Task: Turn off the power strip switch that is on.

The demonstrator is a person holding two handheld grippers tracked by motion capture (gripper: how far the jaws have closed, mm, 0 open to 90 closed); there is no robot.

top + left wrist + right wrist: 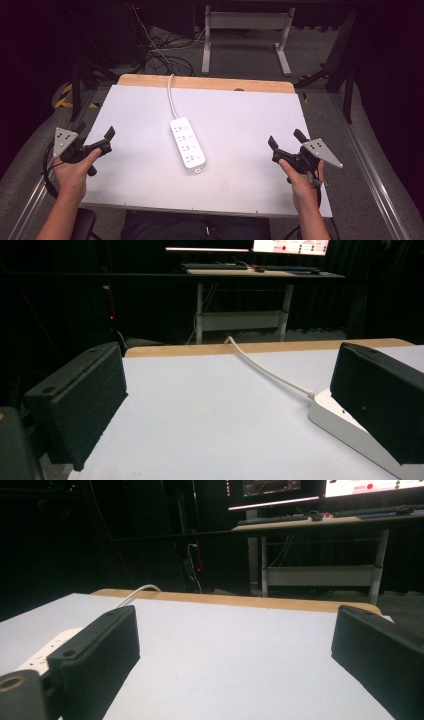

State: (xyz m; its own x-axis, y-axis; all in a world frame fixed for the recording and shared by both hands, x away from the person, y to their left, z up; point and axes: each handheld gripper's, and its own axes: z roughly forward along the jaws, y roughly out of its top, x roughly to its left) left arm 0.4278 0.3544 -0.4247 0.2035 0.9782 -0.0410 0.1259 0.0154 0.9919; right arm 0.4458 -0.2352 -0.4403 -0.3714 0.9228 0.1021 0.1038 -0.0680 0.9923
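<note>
the left gripper hovers at the table's left edge and the right gripper near its right edge, each with jaws spread apart and holding nothing. between them, mid-table, lies the white power strip. its cord runs away over the far wooden edge.
</note>
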